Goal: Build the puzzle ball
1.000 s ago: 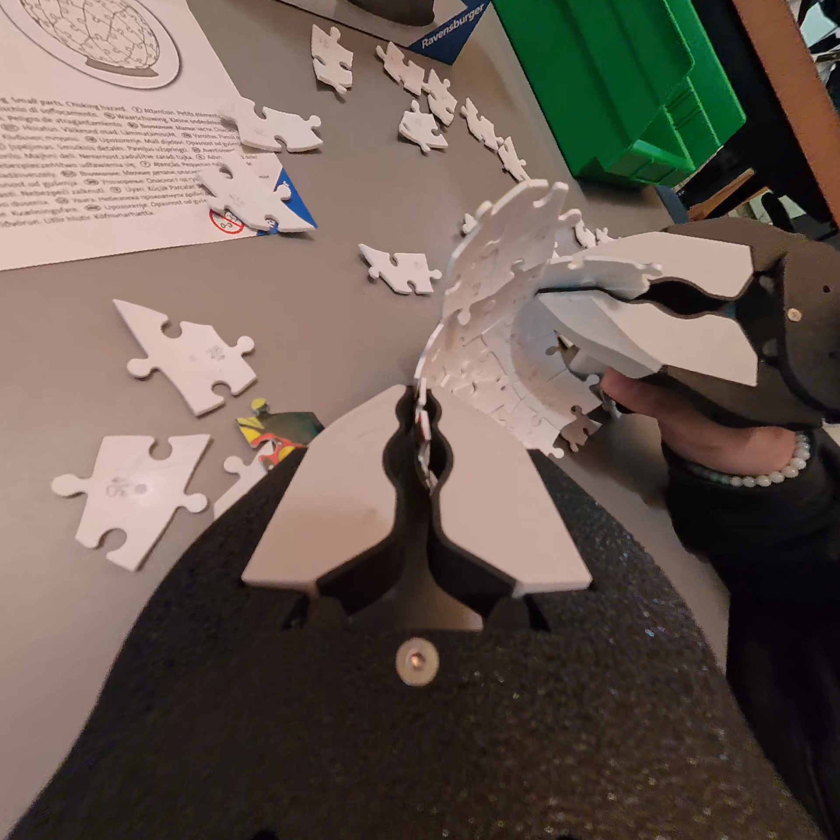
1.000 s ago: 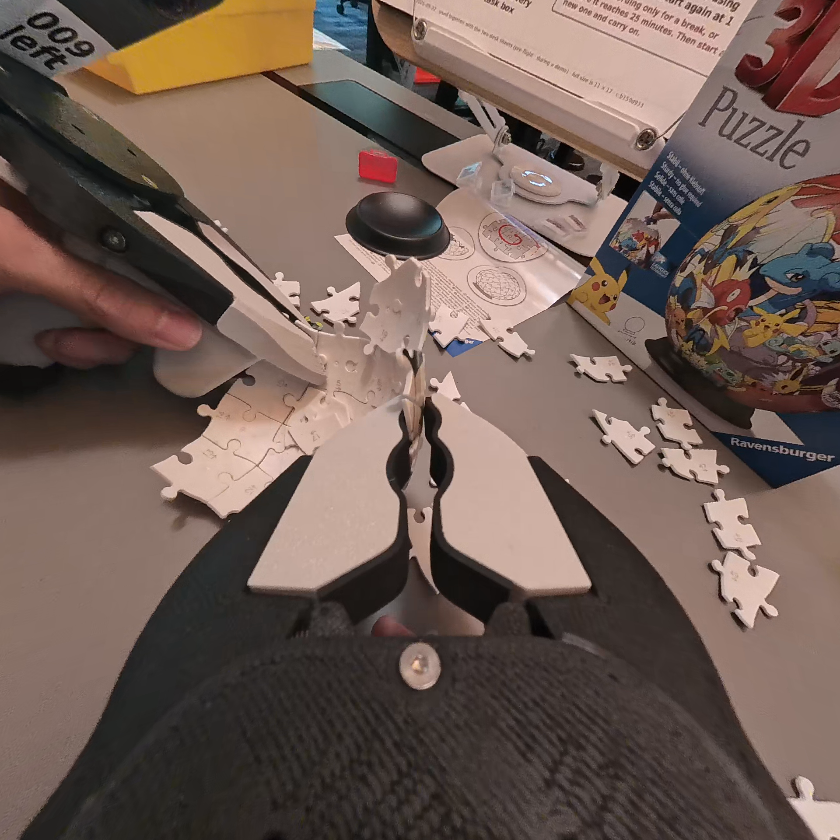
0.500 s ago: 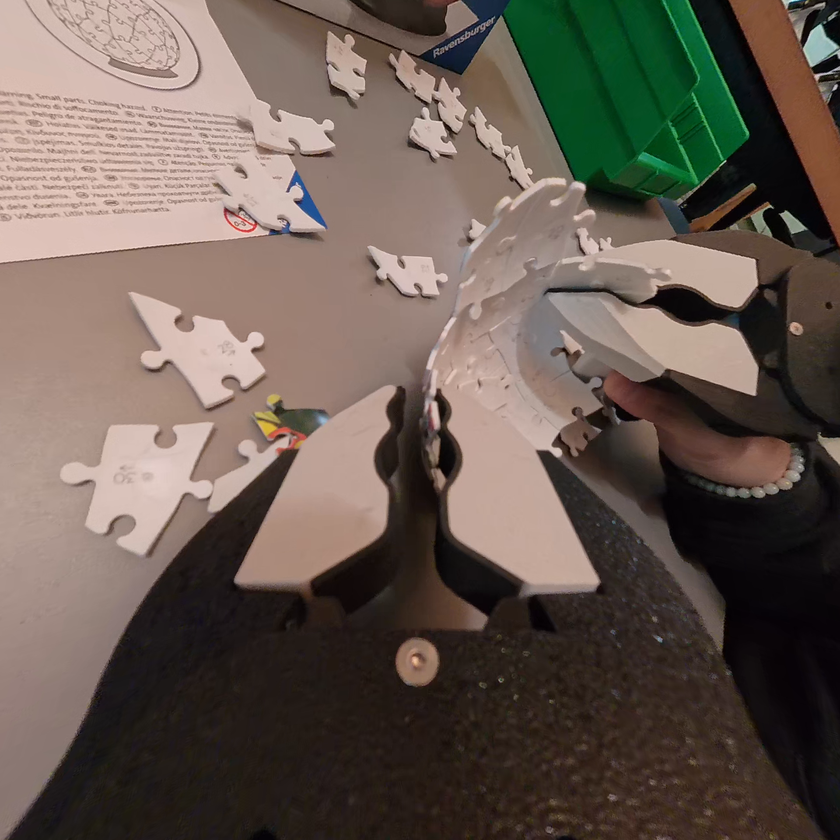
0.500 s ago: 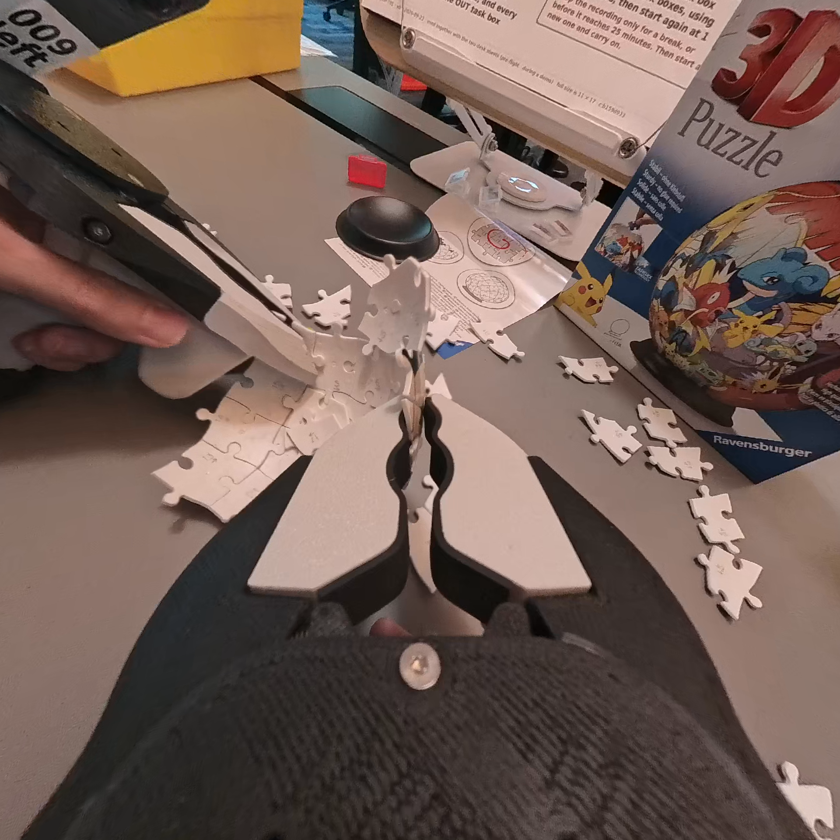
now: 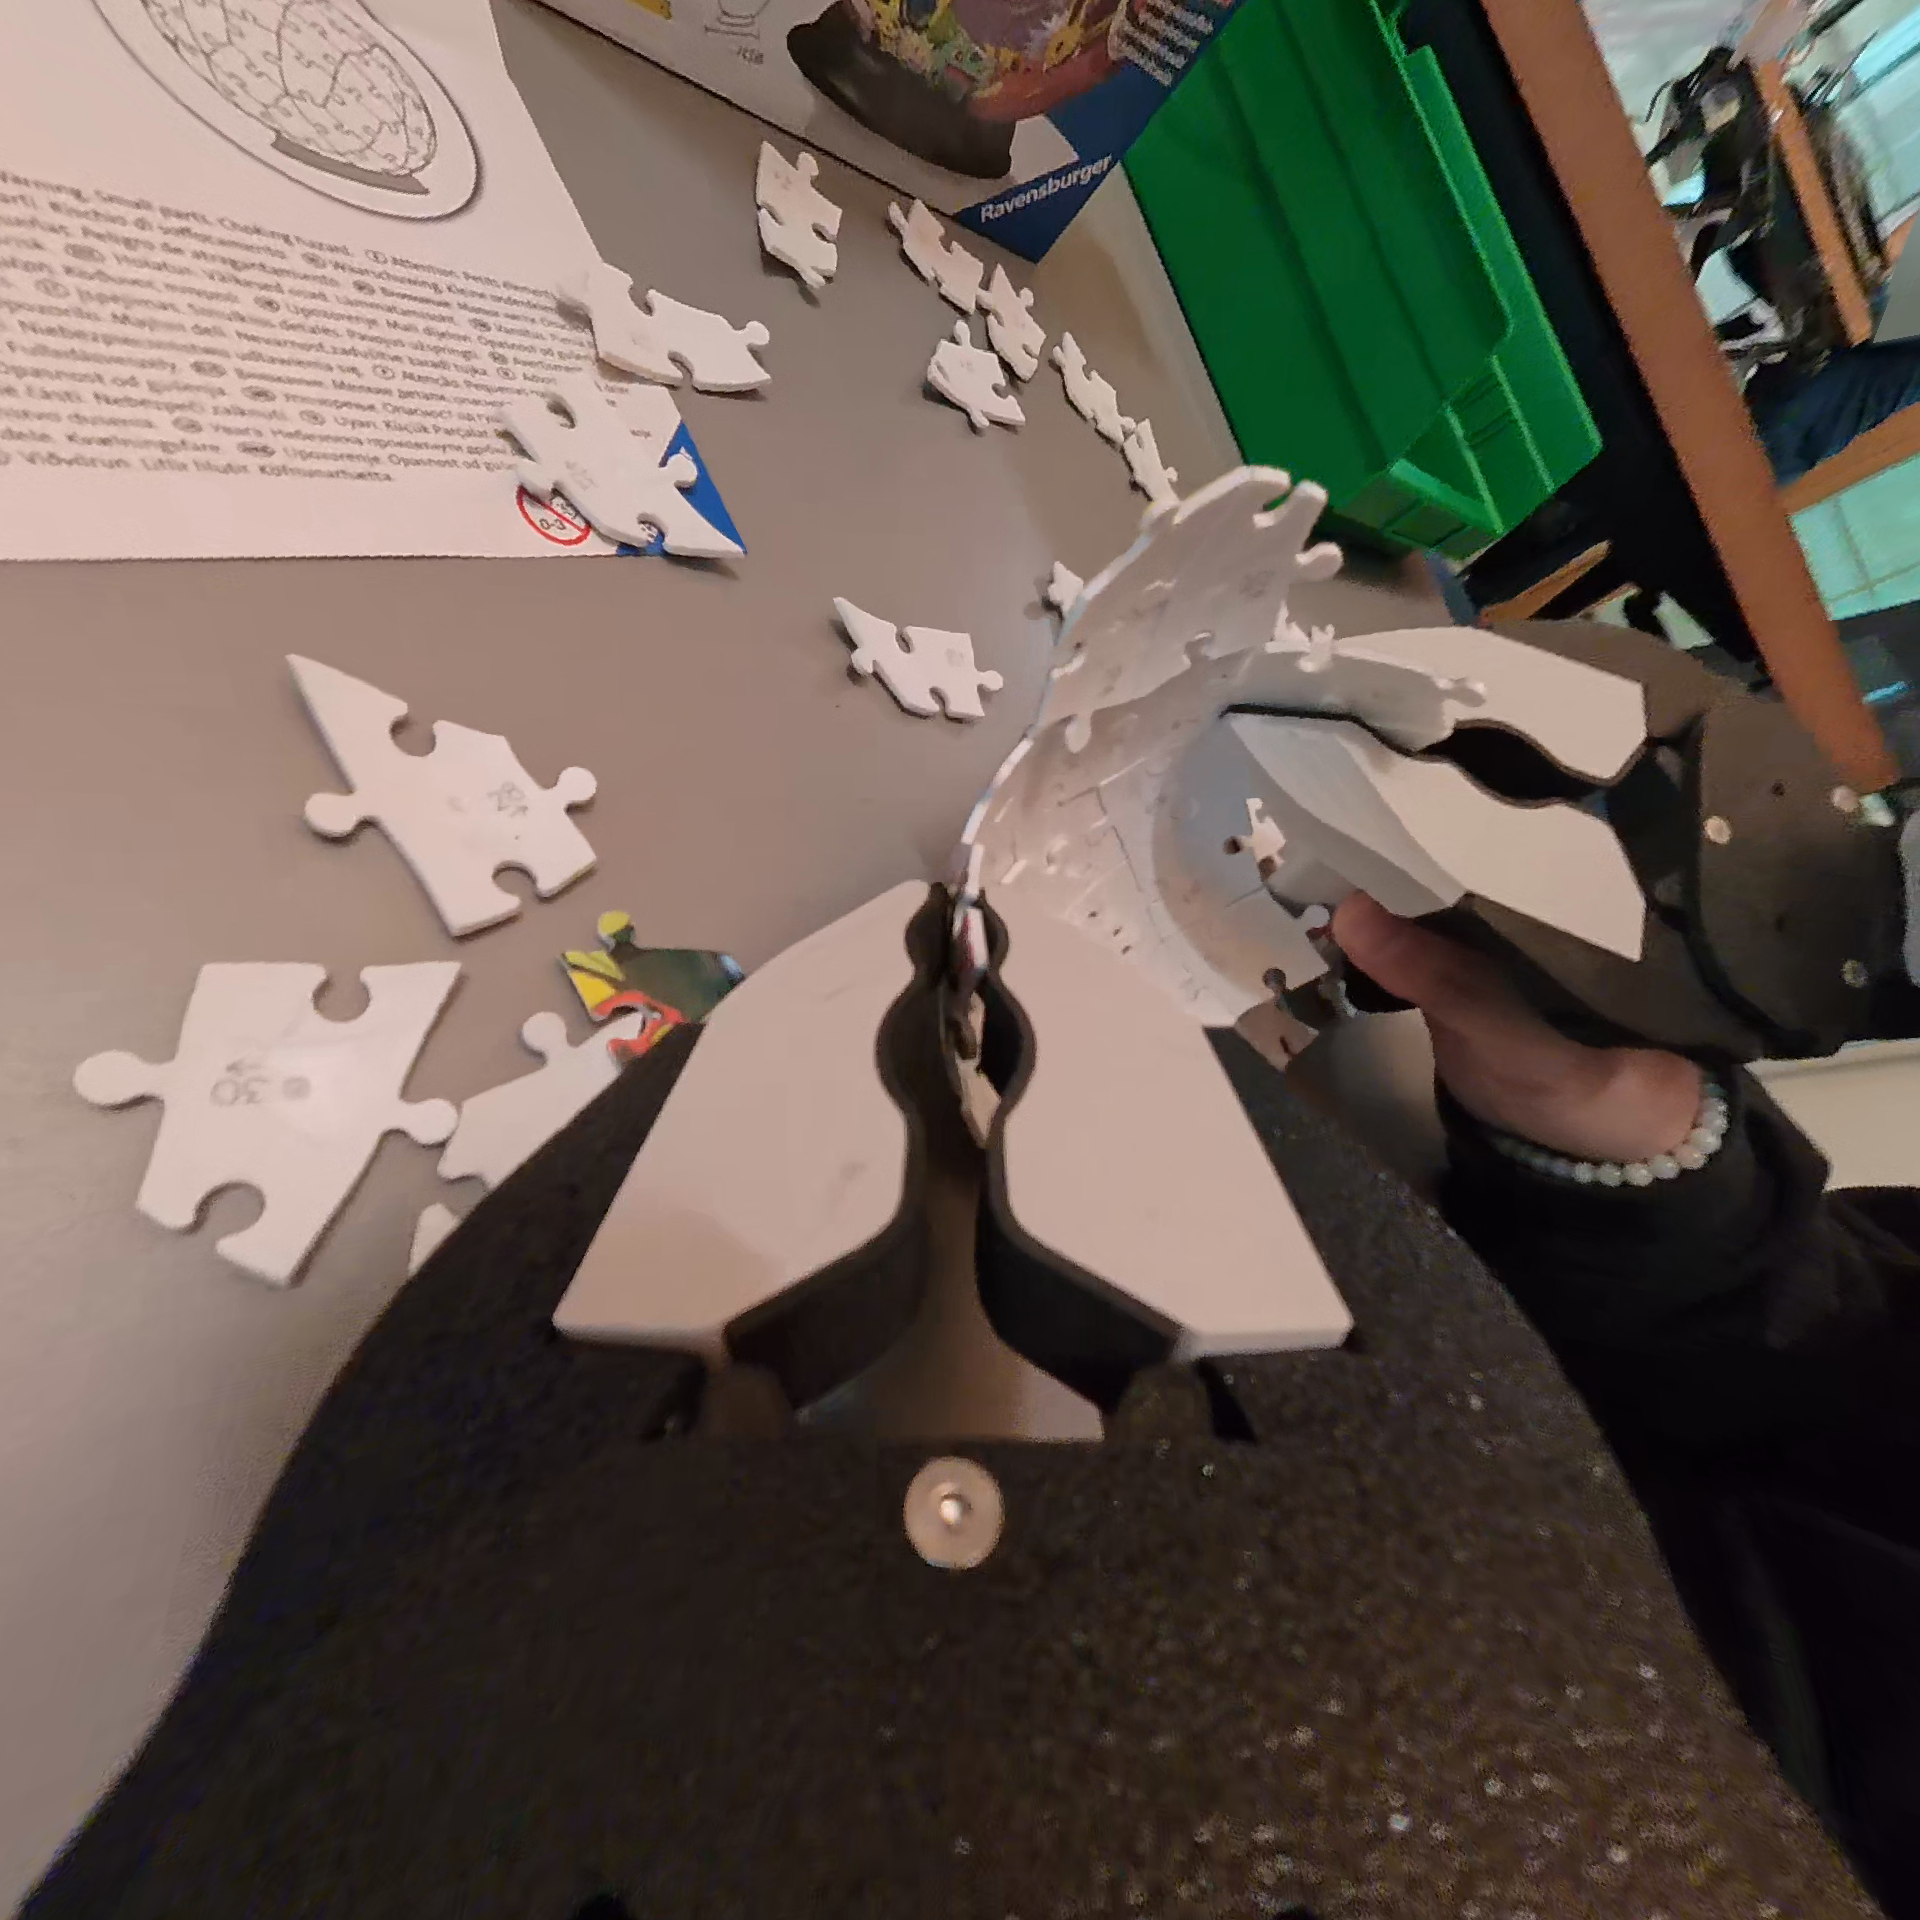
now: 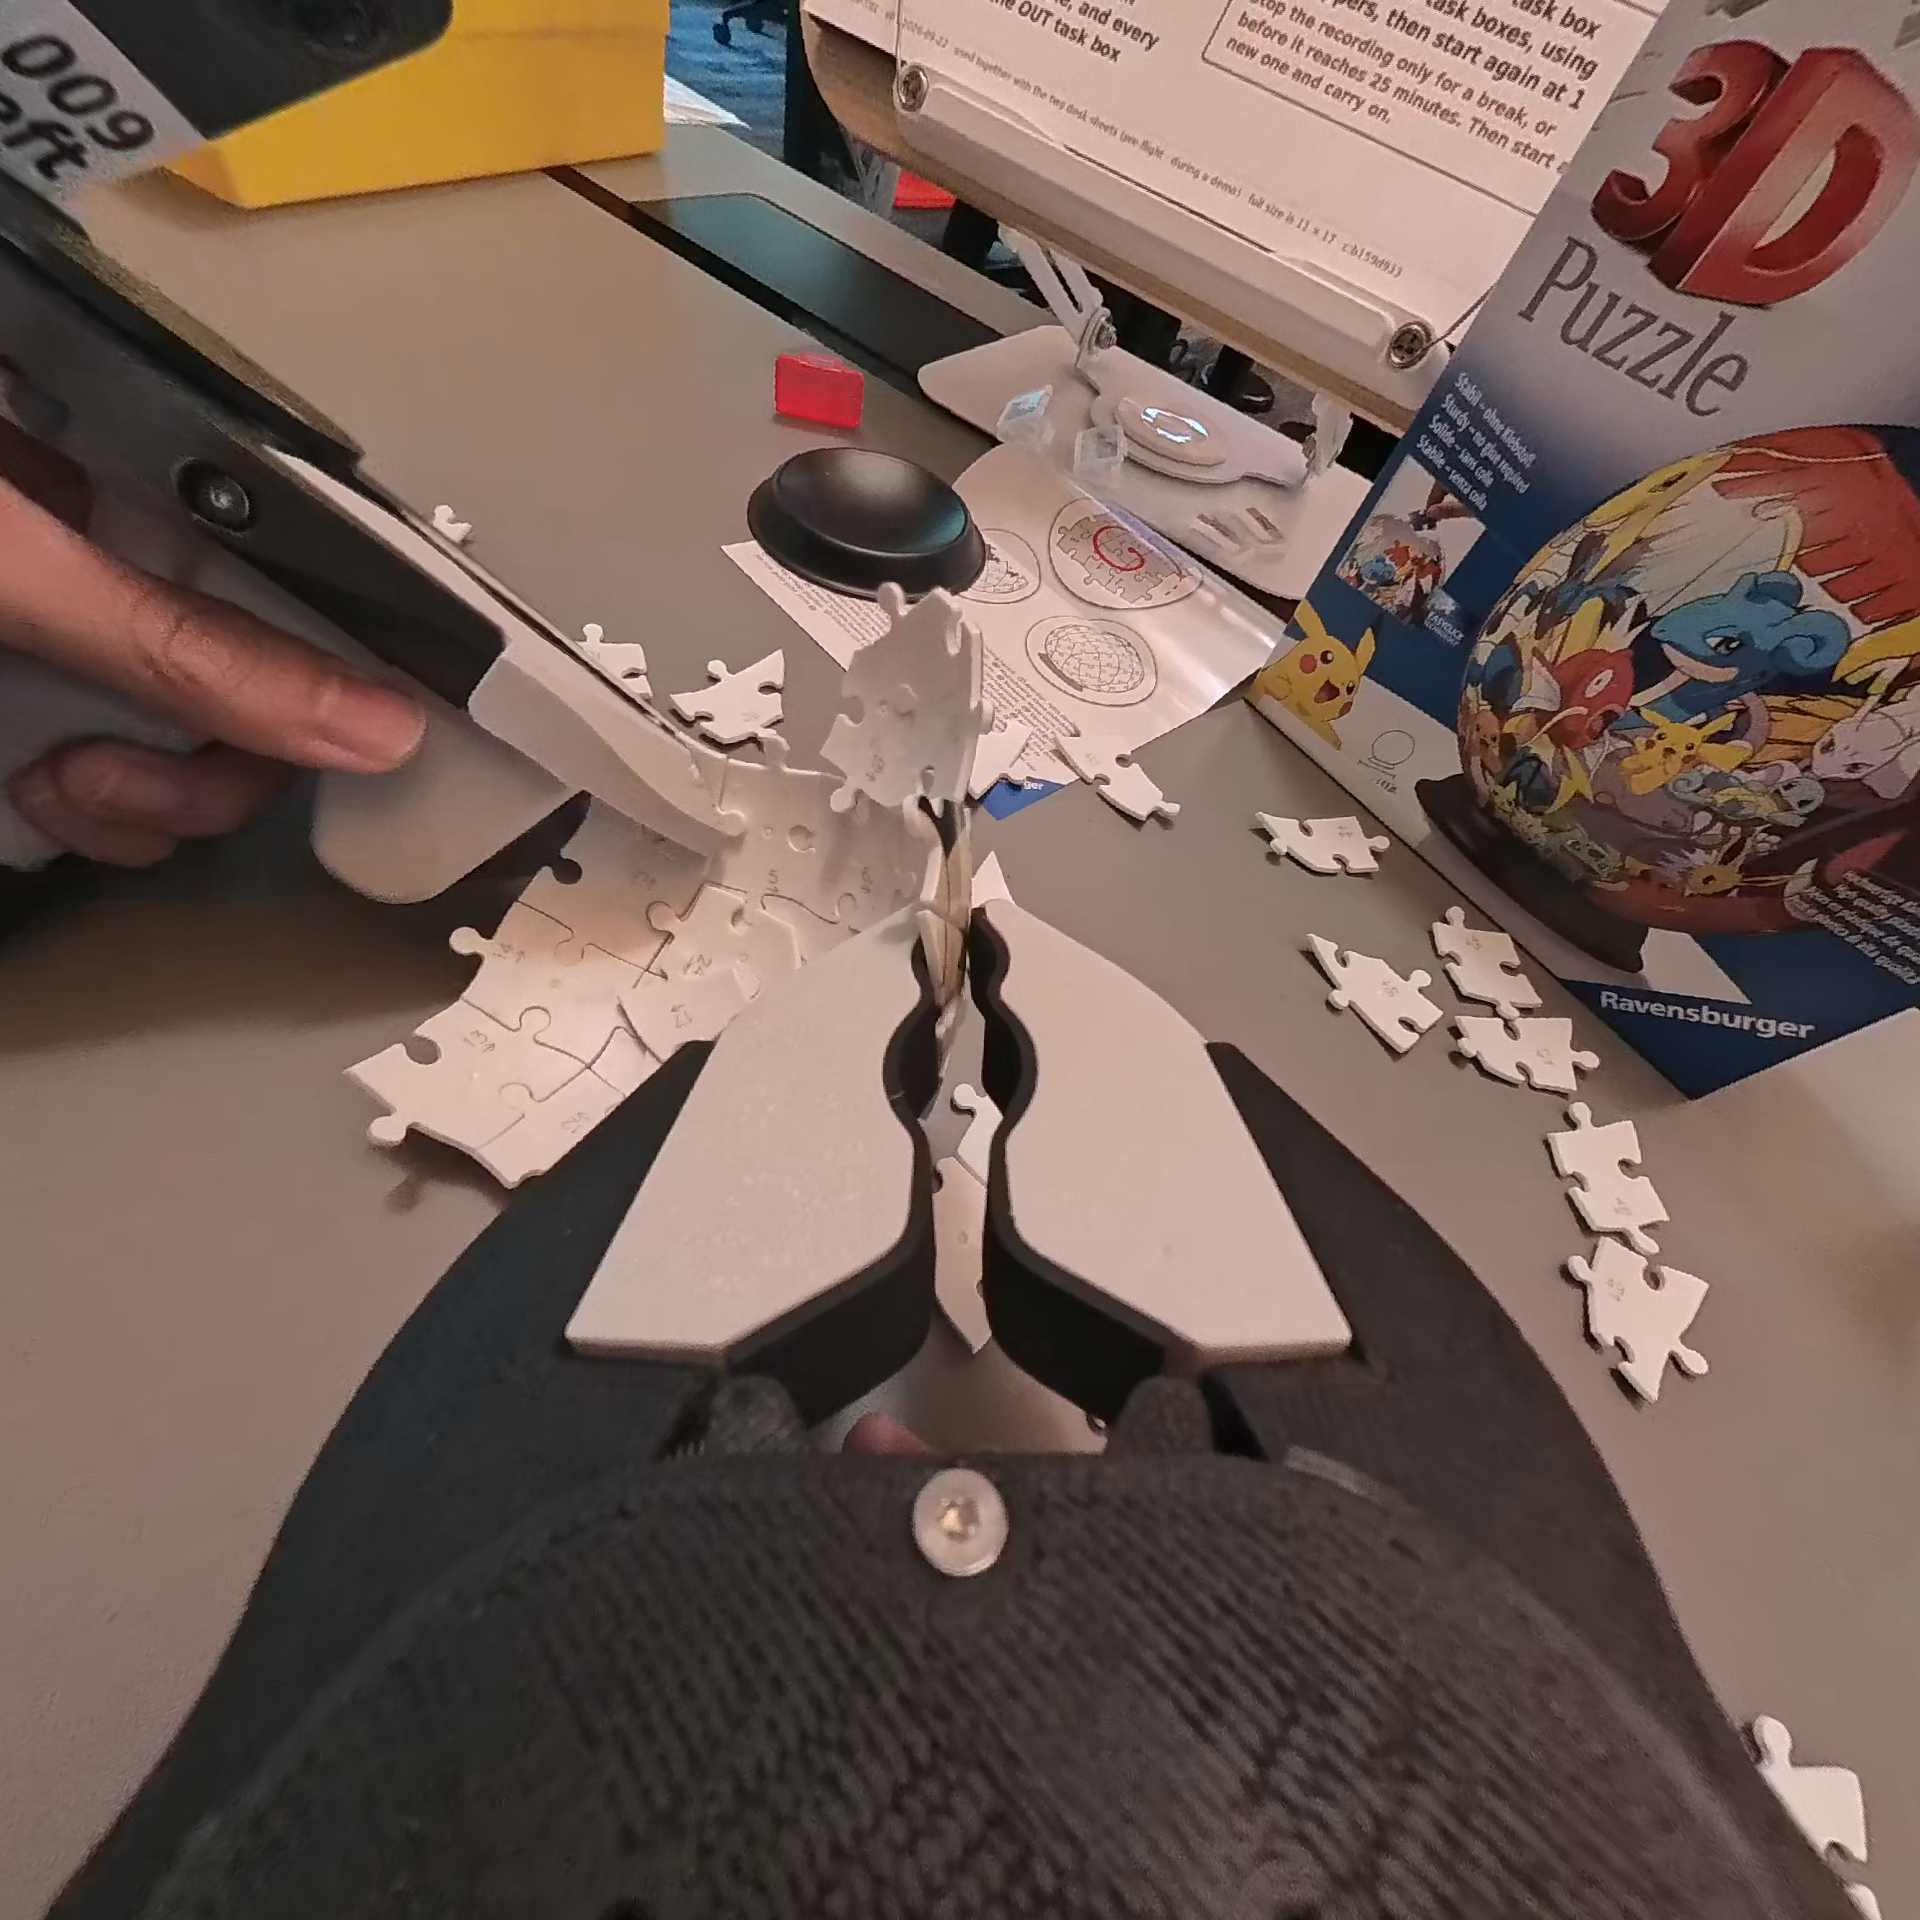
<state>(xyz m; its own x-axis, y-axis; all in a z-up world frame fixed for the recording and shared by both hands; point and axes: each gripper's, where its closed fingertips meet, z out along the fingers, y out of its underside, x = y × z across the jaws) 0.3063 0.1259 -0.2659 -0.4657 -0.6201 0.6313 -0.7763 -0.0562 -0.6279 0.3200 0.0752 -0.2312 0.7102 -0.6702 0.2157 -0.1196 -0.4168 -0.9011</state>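
A curved section of joined white puzzle pieces (image 5: 1132,831) is held up over the grey table (image 5: 727,675) between both grippers. My left gripper (image 5: 961,920) is shut on its near lower edge. My right gripper (image 6: 948,925) is shut on the section's opposite edge, with one piece (image 6: 904,707) sticking up above its tips. In the left wrist view the right gripper (image 5: 1247,717) comes in from the right, clamped on the rim. In the right wrist view the left gripper (image 6: 686,790) comes in from the left, and the section (image 6: 623,977) spreads low between the two.
Loose white pieces (image 5: 457,800) lie all around. One colour-side-up piece (image 5: 655,982) lies by my left fingers. An instruction sheet (image 5: 260,343), a puzzle box (image 6: 1662,644), a black round stand (image 6: 862,520), a red block (image 6: 818,388), a green bin (image 5: 1351,260) and a yellow bin (image 6: 436,94) are around. Spacing between my two grippers at the tips: around 7 cm. The left tips stand about 25 cm off the red block (image 6: 818,388).
My left gripper opened a little on the section's edge half a second ago and has shut on it again. My right gripper has kept its hold. Both have shifted slightly.
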